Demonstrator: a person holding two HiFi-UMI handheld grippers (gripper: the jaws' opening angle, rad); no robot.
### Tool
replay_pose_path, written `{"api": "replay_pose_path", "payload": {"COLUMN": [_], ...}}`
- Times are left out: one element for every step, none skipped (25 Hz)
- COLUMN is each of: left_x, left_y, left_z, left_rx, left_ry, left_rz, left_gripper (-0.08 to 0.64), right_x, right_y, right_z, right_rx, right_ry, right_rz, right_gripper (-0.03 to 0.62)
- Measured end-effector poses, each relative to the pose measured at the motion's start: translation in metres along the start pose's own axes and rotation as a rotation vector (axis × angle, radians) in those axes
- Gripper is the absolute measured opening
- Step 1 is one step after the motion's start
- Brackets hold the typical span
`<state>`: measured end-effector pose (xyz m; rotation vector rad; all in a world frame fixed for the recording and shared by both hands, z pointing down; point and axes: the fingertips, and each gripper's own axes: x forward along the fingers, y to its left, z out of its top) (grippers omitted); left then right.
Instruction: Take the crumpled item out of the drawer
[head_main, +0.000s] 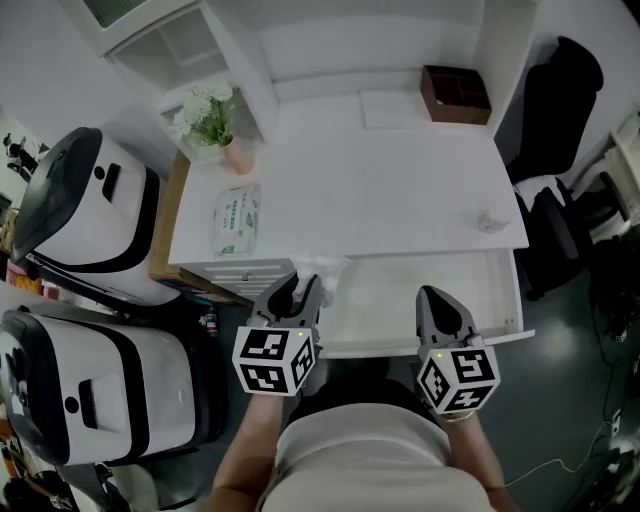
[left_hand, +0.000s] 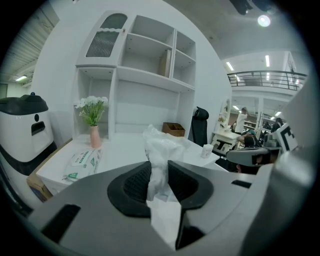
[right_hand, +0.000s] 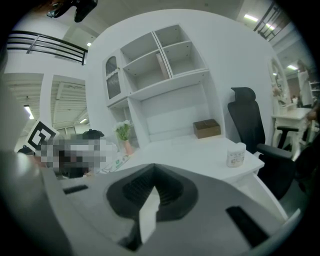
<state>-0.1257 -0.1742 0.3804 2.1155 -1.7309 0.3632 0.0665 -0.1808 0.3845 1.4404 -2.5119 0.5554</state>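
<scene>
Gripping the crumpled item (left_hand: 159, 146), the left claw (left_hand: 159, 172) holds it over the left end of the open drawer (head_main: 420, 295) — tuft projecting toward the table (head_main: 400, 170) — with the right claw (right_hand: 150, 174) closed, empty, alongside.

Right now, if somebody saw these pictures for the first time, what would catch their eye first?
The left gripper is shut on a crumpled white item, held at the left end of the open drawer under the white desk. The right gripper, jaws together and empty, hovers over the drawer's front edge to the right. At the desk's left edge, a pink vase of white flowers stands behind a pack of wipes.
</scene>
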Motion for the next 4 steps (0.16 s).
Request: {"api": "replay_pose_path", "payload": {"left_x": [0.0, 0.0001, 0.0002, 0.0004], "left_y": [-0.0004, -0.0008, -0.0012, -0.0016], "left_z": [-0.0006, -0.0014, -0.0023, -0.0032], "left_rx": [-0.001, -0.002, -0.002, -0.002], "left_ry": [0.001, 0.003, 0.005, 0.007], "left_rz": [0.0, 0.0, 0.0, 0.0], "left_gripper": [0.092, 0.092, 0.092, 0.092], "right_x": [-0.0006, -0.0011, -0.0017, -0.0023], "right_y": [-0.0004, -0.0007, -0.001, -0.0014], "right_z": [-0.0001, -0.0005, -0.0009, -0.0014], "right_rx": [0.002, 0.004, 0.007, 0.009], "right_ry": [0.0, 0.0, 0.0, 0.001], "right_rz": [0.0, 0.0, -0.001, -0.001], "right_gripper": [0.002, 0.002, 0.002, 0.002]}}
